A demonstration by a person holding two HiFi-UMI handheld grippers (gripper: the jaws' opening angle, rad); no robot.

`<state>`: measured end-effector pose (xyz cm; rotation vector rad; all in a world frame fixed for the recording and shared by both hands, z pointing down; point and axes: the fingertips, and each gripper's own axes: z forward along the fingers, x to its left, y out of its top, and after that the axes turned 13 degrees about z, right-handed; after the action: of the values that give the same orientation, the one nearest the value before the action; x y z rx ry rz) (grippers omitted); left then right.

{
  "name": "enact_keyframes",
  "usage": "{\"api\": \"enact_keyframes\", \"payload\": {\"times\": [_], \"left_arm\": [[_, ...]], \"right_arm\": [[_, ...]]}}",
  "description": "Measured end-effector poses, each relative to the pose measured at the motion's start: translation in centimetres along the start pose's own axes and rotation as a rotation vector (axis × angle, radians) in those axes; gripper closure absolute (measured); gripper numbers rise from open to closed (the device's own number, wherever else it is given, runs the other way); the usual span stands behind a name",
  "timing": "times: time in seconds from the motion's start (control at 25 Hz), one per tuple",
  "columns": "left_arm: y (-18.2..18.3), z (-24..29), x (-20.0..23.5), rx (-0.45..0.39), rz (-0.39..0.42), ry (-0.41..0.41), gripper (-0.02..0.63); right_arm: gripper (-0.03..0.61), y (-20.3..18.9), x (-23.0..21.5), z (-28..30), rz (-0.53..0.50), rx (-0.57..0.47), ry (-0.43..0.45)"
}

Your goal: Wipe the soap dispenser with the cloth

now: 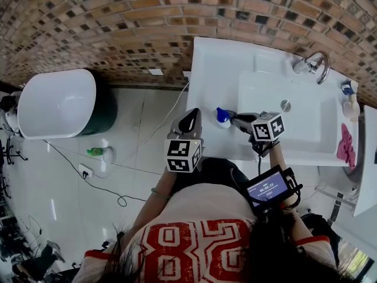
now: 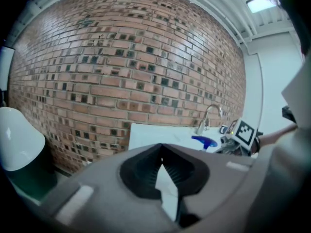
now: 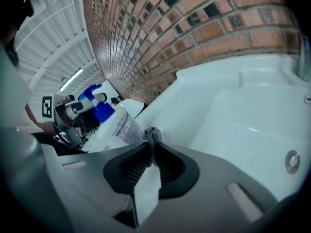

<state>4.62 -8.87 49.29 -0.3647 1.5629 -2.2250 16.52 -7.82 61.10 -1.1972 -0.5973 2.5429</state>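
The soap dispenser [image 1: 222, 117] is white with a blue top. The cloth [image 3: 151, 135] is grey. The counter [image 1: 212, 63] is white. The wall [image 1: 118, 16] is orange and brown brick with little dark squares. The left gripper [image 1: 189, 121] and the right gripper [image 1: 234, 118] are grey, with black-and-white square marks. The rag [image 1: 345, 146] is pink. The shirt [image 1: 194, 240] is white with red numbers.

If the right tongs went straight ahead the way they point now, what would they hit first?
Most likely the white plastic soap dispenser with the blue pump. The right tongs, shut on a small grey cloth, point at its side. The cloth looks to be at or almost on it, though depth is hard to judge.
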Motion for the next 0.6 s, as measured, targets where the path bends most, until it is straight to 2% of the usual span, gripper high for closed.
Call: {"api": "enact_keyframes", "payload": {"times": [0.2, 0.32, 0.44, 0.6], "left_arm": [[-0.1, 0.2, 0.3, 0.001, -0.007, 0.012, 0.611], [-0.1, 0.3, 0.2, 0.000, -0.006, 0.010, 0.611], [0.1, 0.5, -0.1, -0.002, -0.001, 0.002, 0.611], [0.1, 0.8, -0.8, 0.000, 0.009, -0.015, 0.611]], "right_arm": [[0.532, 5.6, 2.6, -4.0, -0.003, -0.306, -0.048], [0.532, 8.1, 3.9, -6.2, 0.030, -0.466, -0.084], [0.532, 9.1, 4.5, -7.4, 0.050, -0.554, -0.122], [0.533, 8.9, 4.8, -7.7, 0.059, -0.598, -0.144]]}}
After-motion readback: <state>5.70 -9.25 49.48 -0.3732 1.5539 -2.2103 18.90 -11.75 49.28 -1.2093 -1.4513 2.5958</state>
